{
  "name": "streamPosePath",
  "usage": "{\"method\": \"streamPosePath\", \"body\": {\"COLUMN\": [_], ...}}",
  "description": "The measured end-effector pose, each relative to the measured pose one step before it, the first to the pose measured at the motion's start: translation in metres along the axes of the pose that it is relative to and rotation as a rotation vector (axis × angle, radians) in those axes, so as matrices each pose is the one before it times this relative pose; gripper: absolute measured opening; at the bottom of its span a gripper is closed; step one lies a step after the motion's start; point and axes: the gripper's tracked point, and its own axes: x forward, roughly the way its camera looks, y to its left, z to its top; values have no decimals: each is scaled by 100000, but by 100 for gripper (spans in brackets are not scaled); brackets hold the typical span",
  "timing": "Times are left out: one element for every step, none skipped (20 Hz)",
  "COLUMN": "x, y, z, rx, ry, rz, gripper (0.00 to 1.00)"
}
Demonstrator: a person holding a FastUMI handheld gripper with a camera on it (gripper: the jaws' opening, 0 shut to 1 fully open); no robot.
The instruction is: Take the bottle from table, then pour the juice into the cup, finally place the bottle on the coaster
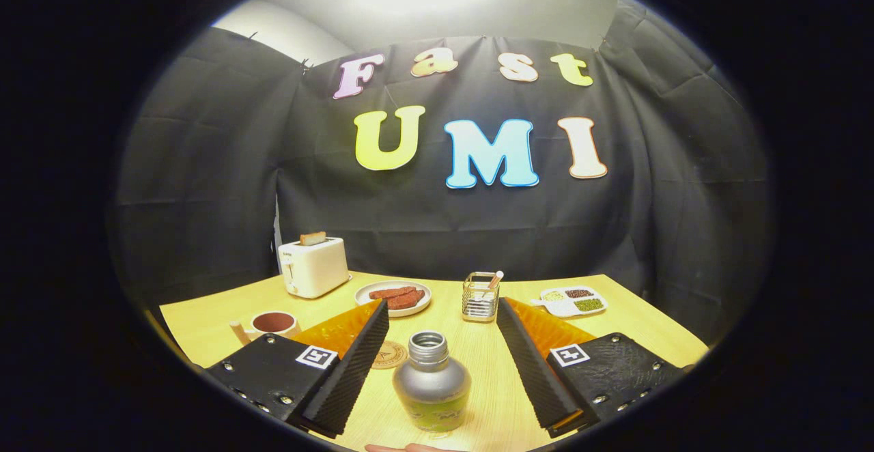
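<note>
A small silver bottle [431, 382] with an uncapped neck and a green label stands upright on the wooden table [642, 322], between my two fingers. My gripper [444, 312] is open, its fingers wide apart on either side of the bottle and touching nothing. A round wooden coaster [390, 354] lies just beyond the bottle, beside my left finger. A cup [273, 323] with a dark inside and a handle stands further left, partly behind the left finger.
At the back of the table stand a white toaster [314, 266] with bread in it, a plate of brown slices [393, 298], a clear holder with utensils [480, 297] and a white sectioned dish [571, 300]. A fingertip [410, 448] shows just under the bottle.
</note>
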Motion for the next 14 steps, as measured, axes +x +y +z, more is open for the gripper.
{"method": "streamPosePath", "body": {"x": [196,257,231,231,168,392,211,67,159,157,132,173,210,138], "y": [92,56,46,227,230,194,34,-111,-145,-126,-131,-4,2,50], "z": [-530,-595,-572,-778,-726,-720,-405,-440,-260,-324,-235,-379,-290,-259], "rx": [-227,433,792,955,886,850,625,259,303,275,130,-272,-240,-494], "ry": [-353,-296,283,559,969,770,471,300,-426,-361,-172,77,275,307], "rz": [-623,-837,-909,-266,-128,37,-521,-839,-882,-1093,-955,-489,-240,-92], "gripper": [98,98,98,98,98,98,98,98,98,98,98,98,98,98]}}
